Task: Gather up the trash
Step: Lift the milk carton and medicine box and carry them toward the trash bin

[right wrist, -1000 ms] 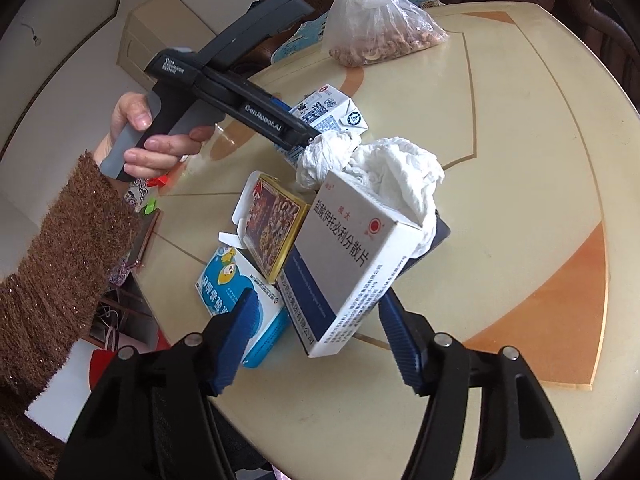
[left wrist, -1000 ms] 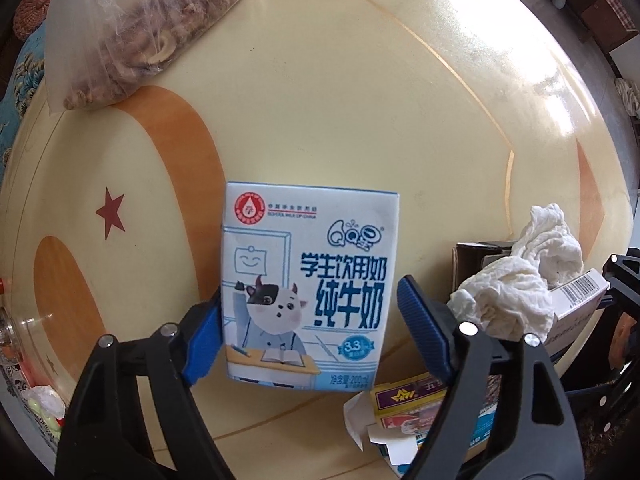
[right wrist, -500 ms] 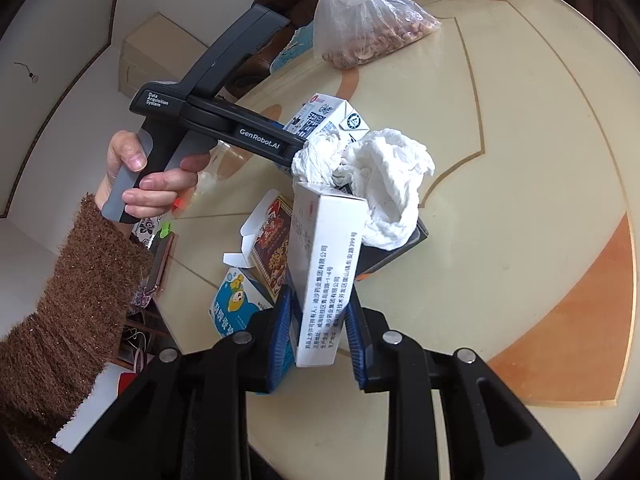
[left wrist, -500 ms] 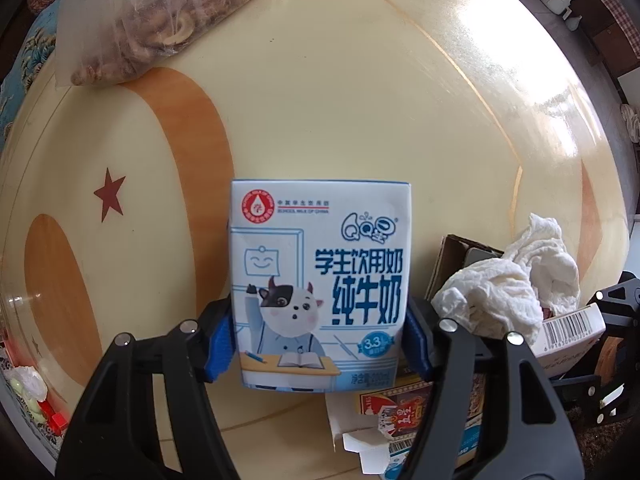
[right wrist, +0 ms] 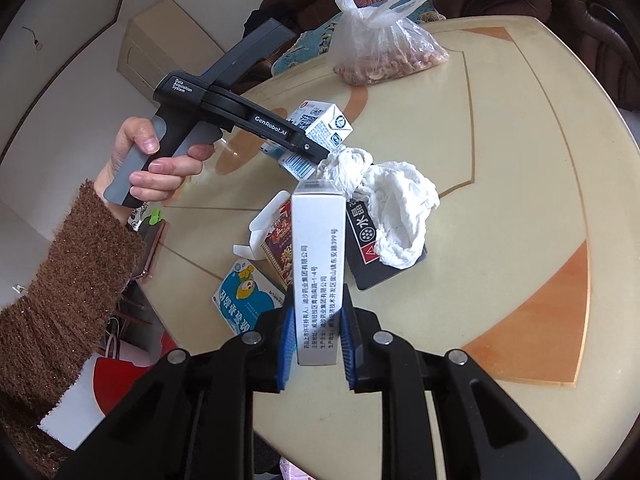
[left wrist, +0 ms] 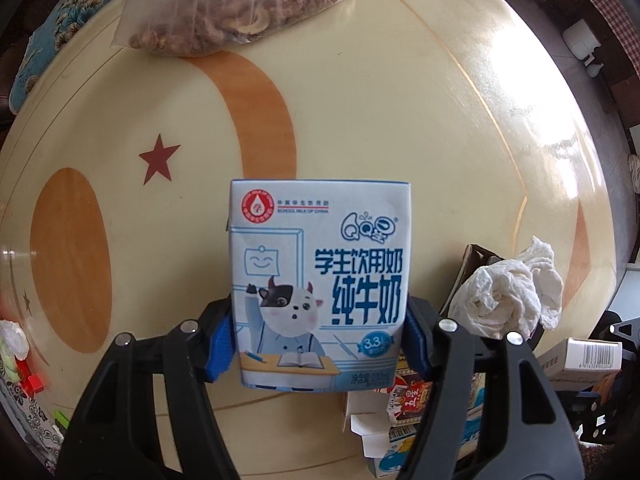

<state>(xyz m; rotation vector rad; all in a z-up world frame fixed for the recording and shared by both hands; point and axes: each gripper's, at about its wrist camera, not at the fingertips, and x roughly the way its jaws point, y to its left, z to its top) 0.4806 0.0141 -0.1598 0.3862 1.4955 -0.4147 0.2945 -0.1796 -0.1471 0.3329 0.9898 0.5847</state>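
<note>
Behind everything you've got that cream round table (left wrist: 380,92) with orange inlays and a red star. Your left gripper (left wrist: 320,344) is clamped on a pale blue milk carton (left wrist: 320,280) with a cartoon cow, held up off the tabletop. Your right gripper (right wrist: 316,340) has pinched a white medicine box (right wrist: 318,272) edge-on, above the crumpled tissue (right wrist: 396,208) and flattened boxes.
</note>
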